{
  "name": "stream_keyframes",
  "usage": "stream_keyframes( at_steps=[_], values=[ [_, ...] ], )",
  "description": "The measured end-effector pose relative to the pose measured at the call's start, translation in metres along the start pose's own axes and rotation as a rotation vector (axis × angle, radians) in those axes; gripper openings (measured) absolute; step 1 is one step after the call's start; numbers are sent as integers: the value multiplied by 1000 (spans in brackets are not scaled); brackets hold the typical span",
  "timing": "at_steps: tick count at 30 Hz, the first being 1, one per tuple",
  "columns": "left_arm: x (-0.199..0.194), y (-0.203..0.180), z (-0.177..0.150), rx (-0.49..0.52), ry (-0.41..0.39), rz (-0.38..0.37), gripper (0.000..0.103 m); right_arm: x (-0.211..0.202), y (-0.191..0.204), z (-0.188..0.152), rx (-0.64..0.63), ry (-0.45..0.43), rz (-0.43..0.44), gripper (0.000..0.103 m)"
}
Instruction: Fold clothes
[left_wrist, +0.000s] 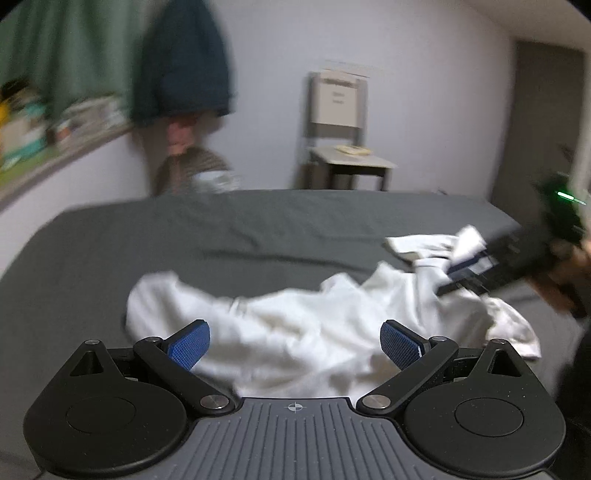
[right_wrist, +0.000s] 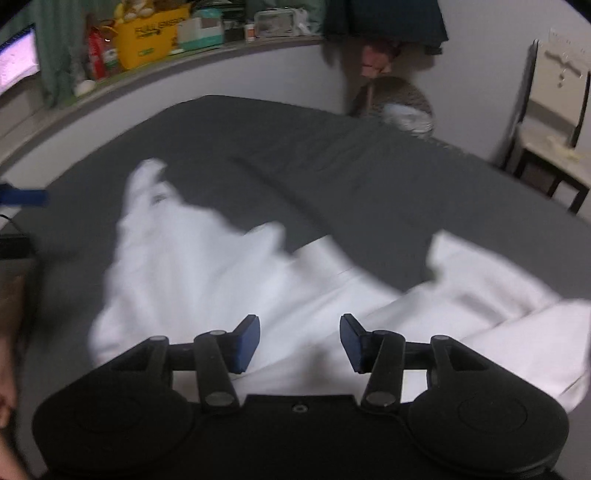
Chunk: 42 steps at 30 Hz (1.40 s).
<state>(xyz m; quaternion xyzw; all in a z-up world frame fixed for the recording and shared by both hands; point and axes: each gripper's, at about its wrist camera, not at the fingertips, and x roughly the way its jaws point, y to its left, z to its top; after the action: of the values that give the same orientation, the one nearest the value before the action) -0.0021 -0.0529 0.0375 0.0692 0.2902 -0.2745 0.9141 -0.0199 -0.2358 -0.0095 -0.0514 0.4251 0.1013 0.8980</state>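
A white garment (left_wrist: 295, 332) lies rumpled and spread loosely across the near part of the grey bed (left_wrist: 184, 229), not folded. The left hand-held gripper (left_wrist: 294, 341) hangs over it, jaws wide and empty. The right hand-held gripper (right_wrist: 300, 341), at the cloth's right end, is likewise parted and holds nothing, probably placed to take an edge.
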Motion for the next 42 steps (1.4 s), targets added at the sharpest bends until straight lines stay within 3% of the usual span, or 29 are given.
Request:
stream_keyframes(
  at_steps=[4,9,13,16,18,26,29,33,35,36,39,42],
  values=[
    [6,0,51,153,129,-52,99,18,-22,24,-204,44,-17,48],
    [64,-13,83,412,166,-27,99,44,-42,45,-441,114,-19,53],
    [133,-13,83,350,188,-37,99,67,-70,44,-329,222,-4,51],
    [167,-8,72,259,183,-20,98,63,-88,18,-259,263,27,40],
    [180,0,60,210,198,-22,92,61,-99,0,-213,291,48,34],
    [189,19,11,174,303,-25,92,35,-136,-50,-32,450,99,32],
    [183,20,7,210,287,-36,92,22,-136,-42,-50,411,91,32],
    [170,25,32,162,163,-77,92,6,-128,-10,-42,205,117,38],
    [177,21,42,164,162,-64,92,17,-115,4,-83,177,119,37],
    [183,20,45,174,184,-57,91,23,-107,11,-107,170,120,37],
    [203,11,47,238,245,-58,62,54,-85,24,-206,225,141,31],
    [220,9,49,251,271,-58,60,73,-73,31,-290,277,142,29]
  ],
)
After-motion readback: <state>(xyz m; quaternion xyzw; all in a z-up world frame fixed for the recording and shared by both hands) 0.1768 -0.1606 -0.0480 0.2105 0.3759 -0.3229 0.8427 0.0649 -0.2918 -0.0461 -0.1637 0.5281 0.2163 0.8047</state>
